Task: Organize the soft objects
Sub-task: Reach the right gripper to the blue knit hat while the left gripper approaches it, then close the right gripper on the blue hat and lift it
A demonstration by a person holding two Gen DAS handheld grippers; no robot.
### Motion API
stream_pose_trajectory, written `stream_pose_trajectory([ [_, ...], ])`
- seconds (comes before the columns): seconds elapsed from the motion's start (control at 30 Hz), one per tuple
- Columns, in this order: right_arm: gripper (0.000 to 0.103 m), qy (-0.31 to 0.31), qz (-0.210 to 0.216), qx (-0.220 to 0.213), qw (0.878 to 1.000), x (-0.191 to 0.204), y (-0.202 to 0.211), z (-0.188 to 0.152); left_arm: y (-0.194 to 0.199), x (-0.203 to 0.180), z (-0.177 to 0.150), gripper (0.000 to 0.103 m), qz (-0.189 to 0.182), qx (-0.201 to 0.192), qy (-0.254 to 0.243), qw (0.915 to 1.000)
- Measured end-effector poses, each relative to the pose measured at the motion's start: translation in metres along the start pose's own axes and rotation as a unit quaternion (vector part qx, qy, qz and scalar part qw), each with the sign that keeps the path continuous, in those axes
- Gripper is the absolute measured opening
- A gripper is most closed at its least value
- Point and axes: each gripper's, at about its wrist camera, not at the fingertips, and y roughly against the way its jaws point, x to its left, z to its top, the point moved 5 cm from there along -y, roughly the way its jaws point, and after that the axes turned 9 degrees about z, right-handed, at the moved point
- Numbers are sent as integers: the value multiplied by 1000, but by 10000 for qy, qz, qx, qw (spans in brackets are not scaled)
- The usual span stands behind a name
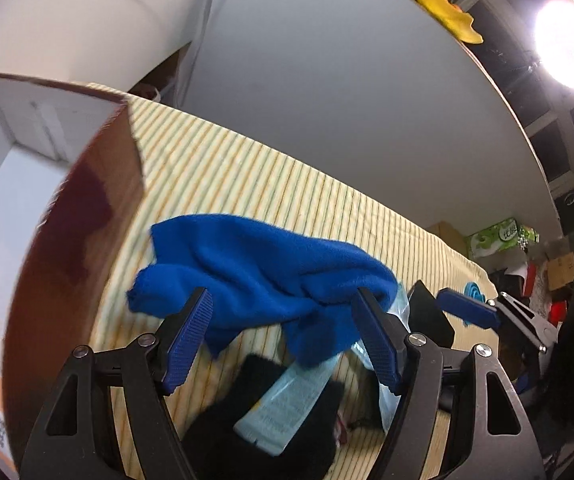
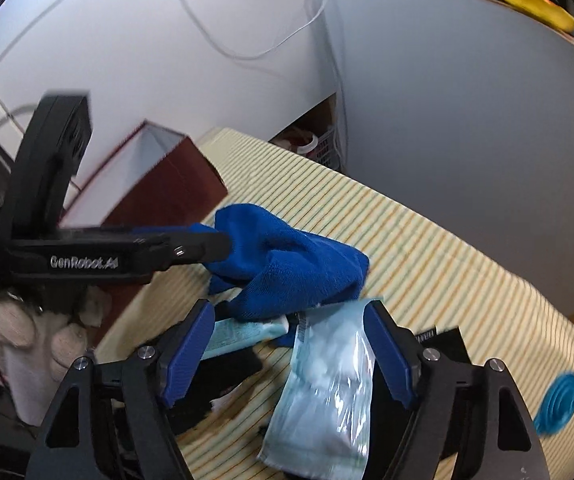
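Observation:
A crumpled blue fleece cloth (image 1: 271, 276) lies on the striped tablecloth (image 1: 287, 184) between the tips of my open left gripper (image 1: 283, 300); its fingers stand at the cloth's two sides. The cloth also shows in the right wrist view (image 2: 291, 264). Under and beside it lie a light blue wipes packet (image 1: 287, 404), a clear plastic pouch (image 2: 327, 384) and black fabric (image 1: 263, 432). My right gripper (image 2: 287, 312) is open, its fingers either side of the pouch. The left gripper's side (image 2: 119, 256) reaches into the cloth in the right wrist view.
An open dark red box (image 1: 87, 240) with white inside stands at the left of the cloth; it also shows in the right wrist view (image 2: 167, 184). A blue ridged disc (image 2: 559, 400) lies at the table's right. A plush toy (image 2: 27, 332) sits low left. Walls stand behind.

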Motion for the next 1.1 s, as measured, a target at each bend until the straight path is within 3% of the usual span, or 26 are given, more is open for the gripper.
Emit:
stream_pose_trajectory([
  [0.17,69,209,-122,202,9995,-4,-22,4,-20,-5,12,72,148,80,51,9998],
  [0.53,33,398,-152,380,9984,-8,-50,10,-50,-10,25,69,287,206,203,9992],
  [0.7,25,233,-101,352,9991,-15,-55,13,-58,-12,22,38,200,258,148,9994],
  [0.77,21,197,-76,353,9992,-15,-57,14,-62,-17,17,20,152,282,90,9994],
  [0.87,14,170,-55,310,9994,-13,-58,14,-62,-21,15,10,1,279,78,9996],
  [1.1,8,167,-116,75,9998,-7,-46,13,-40,-35,16,5,-108,153,-126,9997],
])
